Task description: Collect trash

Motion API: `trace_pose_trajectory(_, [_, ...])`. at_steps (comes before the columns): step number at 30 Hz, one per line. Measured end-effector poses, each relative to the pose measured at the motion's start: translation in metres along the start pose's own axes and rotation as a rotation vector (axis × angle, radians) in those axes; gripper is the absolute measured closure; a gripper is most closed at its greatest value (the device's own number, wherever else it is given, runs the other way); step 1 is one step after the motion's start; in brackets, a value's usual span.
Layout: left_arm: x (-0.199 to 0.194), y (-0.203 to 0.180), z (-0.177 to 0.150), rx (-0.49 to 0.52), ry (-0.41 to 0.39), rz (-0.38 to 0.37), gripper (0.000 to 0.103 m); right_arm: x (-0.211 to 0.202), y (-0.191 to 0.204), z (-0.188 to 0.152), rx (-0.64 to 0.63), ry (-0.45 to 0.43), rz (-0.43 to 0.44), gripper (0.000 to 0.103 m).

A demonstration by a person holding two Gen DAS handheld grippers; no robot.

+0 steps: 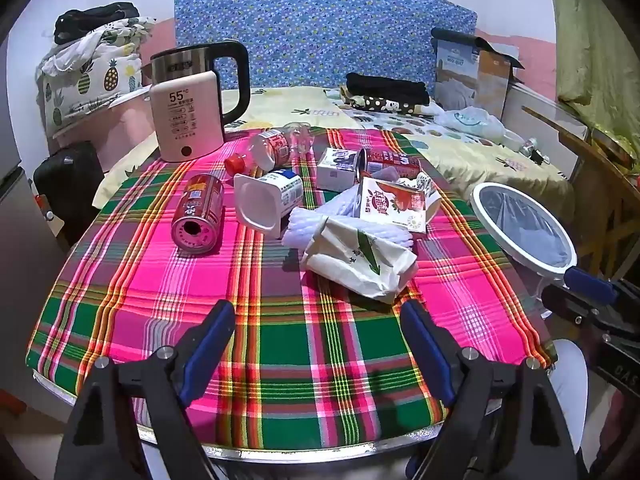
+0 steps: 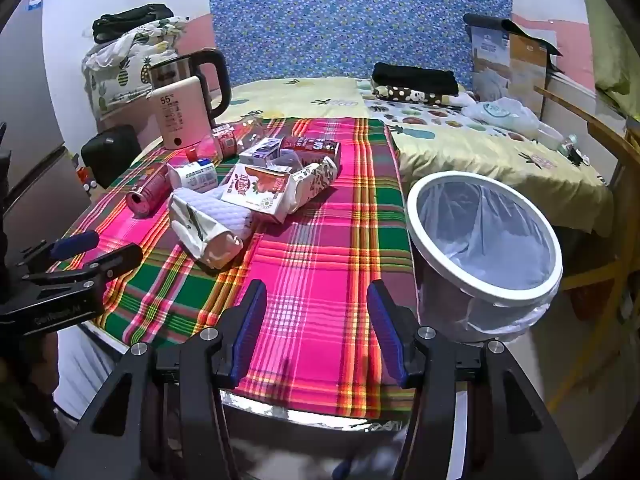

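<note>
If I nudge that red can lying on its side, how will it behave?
The red can lies on its side on the plaid cloth, so it will probably roll. Its opened end suggests it is empty and light. Thin walls may dent under a firm squeeze.

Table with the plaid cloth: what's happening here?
Trash pickup, nothing grabbed yet. The left gripper and right gripper both hover open and empty over the near edge of the table. Cans, cartons, a bottle and crumpled paper bag lie piled mid-table. The lined bin waits off the table's right side.
</note>
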State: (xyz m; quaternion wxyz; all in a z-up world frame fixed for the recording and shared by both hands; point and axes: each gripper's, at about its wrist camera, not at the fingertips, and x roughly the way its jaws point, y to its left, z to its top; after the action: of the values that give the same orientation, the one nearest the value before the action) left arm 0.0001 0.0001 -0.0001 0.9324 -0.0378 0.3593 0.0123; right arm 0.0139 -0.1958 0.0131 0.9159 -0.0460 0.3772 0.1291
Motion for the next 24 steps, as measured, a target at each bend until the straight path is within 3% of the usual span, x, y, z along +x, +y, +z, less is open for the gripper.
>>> trace_pose_trajectory(24, [-0.0058,0.008,-0.0011,0.004,-0.003,0.007,0.017,-0.0037,0.0028,0.0006,0.004,-0.012,0.011,0.049])
